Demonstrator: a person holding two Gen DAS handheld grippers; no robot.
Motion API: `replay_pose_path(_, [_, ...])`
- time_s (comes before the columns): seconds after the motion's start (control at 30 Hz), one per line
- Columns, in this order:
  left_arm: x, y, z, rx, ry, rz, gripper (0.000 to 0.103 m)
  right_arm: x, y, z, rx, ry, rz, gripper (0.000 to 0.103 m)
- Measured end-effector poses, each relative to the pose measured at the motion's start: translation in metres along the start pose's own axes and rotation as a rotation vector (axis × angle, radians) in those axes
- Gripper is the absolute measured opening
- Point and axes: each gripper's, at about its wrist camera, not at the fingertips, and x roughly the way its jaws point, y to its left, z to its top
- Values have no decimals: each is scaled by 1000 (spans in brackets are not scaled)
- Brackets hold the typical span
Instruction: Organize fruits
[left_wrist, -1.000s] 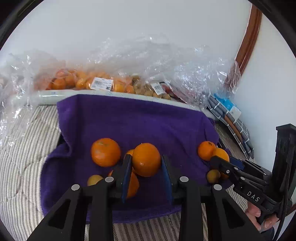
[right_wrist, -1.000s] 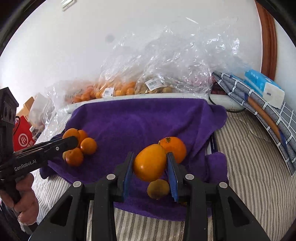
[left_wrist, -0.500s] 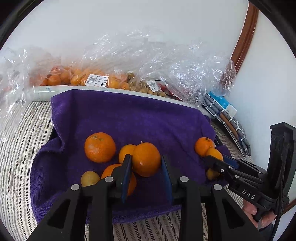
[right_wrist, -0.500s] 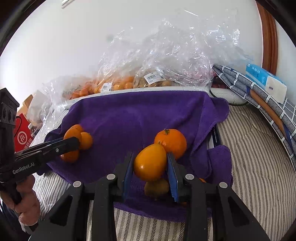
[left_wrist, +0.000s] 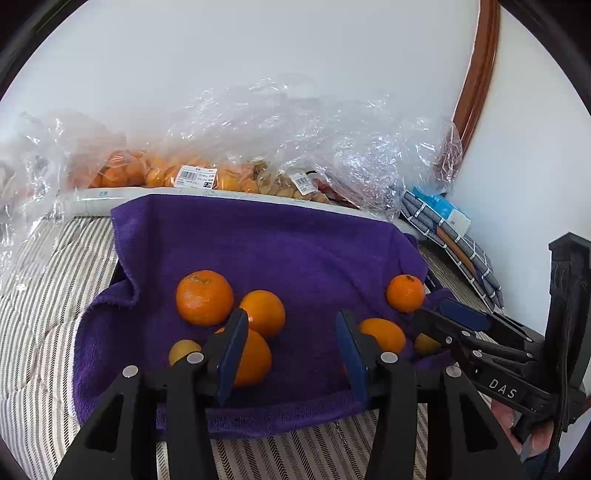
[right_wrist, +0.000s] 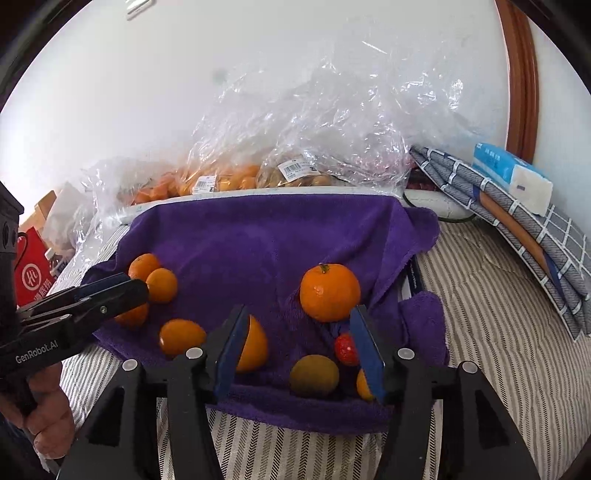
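Note:
A purple towel (left_wrist: 266, 251) (right_wrist: 258, 236) lies on the striped bed with fruit on it. In the left wrist view my left gripper (left_wrist: 291, 332) is open and empty above the towel's front; a cluster of oranges (left_wrist: 204, 297) and a small yellow fruit (left_wrist: 183, 350) lie at its left, another orange (left_wrist: 382, 332) at its right finger. In the right wrist view my right gripper (right_wrist: 301, 330) is open and empty over a yellow-orange fruit (right_wrist: 255, 345), a brownish fruit (right_wrist: 314, 374) and a small red fruit (right_wrist: 345, 349); a large orange (right_wrist: 329, 291) lies just beyond.
Clear plastic bags of oranges and other fruit (left_wrist: 192, 173) (right_wrist: 258, 173) line the wall behind the towel. Folded checked cloth (right_wrist: 524, 229) with a blue tissue pack (right_wrist: 511, 177) lies at the right. A red package (right_wrist: 31, 277) stands at the left.
Both grippers have opened and let go of their fruit. The left one's orange now lies by its cluster; the right one's yellow-orange fruit lies on the towel.

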Motion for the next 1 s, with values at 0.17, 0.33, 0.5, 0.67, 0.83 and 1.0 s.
replay_pose_path(0.17, [-15,2,2,-20,-13,31,50,-21,3,0,11,-8,-38,61])
replay_pose_path(0.33, [-37,6,-3,-19,6,90,50,-50,7,4,4,0,-104,63])
replay_pose_path(0.5, [-75,0,-8,-7,30,162,51,-87,5,5,56,9,-119,63])
replay_pose_path(0.67, [-118,-15,-11,30,33,195,56,-127,8,1,72,12,-134,63])
replay_pose_path(0.83, [-161,-30,-15,18,-10,197,75,-175,13,-4,75,-22,-144,85])
replay_pose_path(1.0, [-187,-45,-22,27,-14,223,81,-224,20,-13,45,-111,-167,98])
